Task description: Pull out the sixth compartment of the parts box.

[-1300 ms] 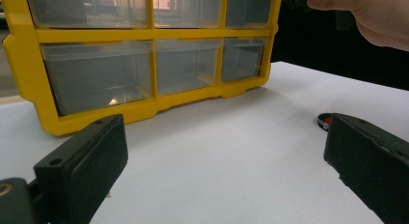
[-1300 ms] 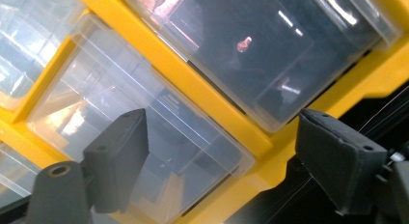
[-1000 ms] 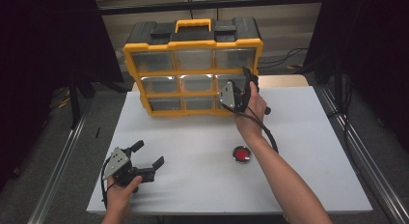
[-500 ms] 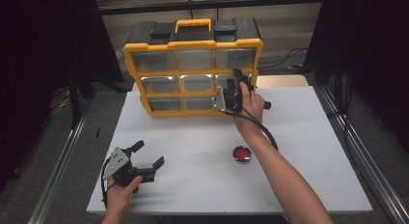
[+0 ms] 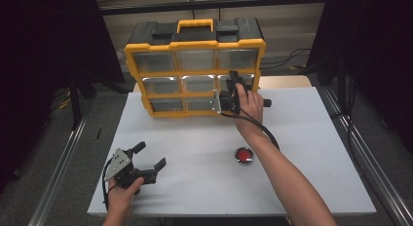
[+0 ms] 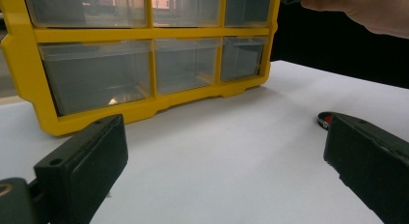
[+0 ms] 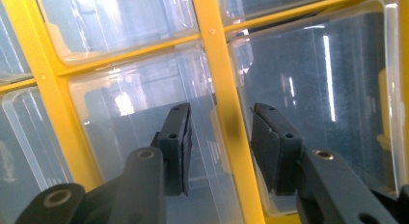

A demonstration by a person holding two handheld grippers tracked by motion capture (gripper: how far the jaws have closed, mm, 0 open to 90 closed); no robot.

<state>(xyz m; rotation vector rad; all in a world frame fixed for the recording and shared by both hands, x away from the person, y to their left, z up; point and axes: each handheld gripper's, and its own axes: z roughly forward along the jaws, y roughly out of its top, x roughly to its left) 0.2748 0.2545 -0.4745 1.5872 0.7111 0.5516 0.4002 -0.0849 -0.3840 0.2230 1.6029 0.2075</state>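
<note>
A yellow and black drawer organizer (image 5: pixel 195 65) with clear drawers stands at the table's far side. My right gripper (image 5: pixel 229 97) is up against its front in the lower right area. In the right gripper view, my right gripper (image 7: pixel 219 118) straddles a yellow divider bar (image 7: pixel 231 137) between two clear drawers. Its jaws have just been closing, with a gap still on each side of the bar and the pads pressing on nothing. My left gripper (image 5: pixel 152 155) rests open near the table's front left, also seen as my left gripper (image 6: pixel 222 142) facing the organizer (image 6: pixel 144 64).
A small red and black disc (image 5: pixel 243 155) lies on the white table (image 5: pixel 195 187) near the right forearm; the disc (image 6: pixel 324 119) peeks out beside the left gripper's jaw. Dark curtains and metal rails flank the table.
The right gripper has edged slightly toward the organizer's front. The left gripper has not moved.
</note>
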